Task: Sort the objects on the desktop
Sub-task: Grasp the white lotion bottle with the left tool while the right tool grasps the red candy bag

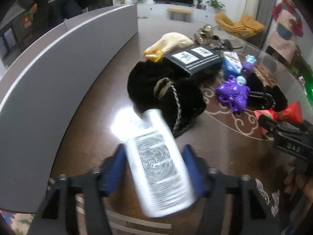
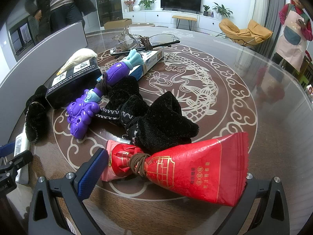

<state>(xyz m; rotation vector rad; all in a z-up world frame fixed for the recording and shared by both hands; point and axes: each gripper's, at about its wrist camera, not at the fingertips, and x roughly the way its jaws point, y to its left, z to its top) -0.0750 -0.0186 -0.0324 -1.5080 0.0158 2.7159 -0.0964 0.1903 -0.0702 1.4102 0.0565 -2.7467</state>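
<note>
My left gripper (image 1: 154, 168) has a white bottle (image 1: 160, 168) with printed text between its blue pads; the bottle is blurred and tilted, with gaps to both pads. In the right wrist view, my right gripper (image 2: 172, 172) holds a red snack packet (image 2: 195, 168) tied with a brown hair band (image 2: 138, 164). The packet (image 1: 289, 111) and right gripper (image 1: 273, 127) also show at the right of the left wrist view. A purple toy (image 2: 84, 113), black velvet pouches (image 2: 162, 125), a black box (image 2: 74, 82) and glasses (image 2: 144, 41) lie on the table.
A grey curved panel (image 1: 58, 74) borders the table's left side. A cream glove (image 1: 172, 43), blue-white box (image 1: 232, 62) and black beads (image 1: 262, 96) lie among the pile. The round glass-topped table (image 2: 254, 98) has a fish pattern. People stand behind.
</note>
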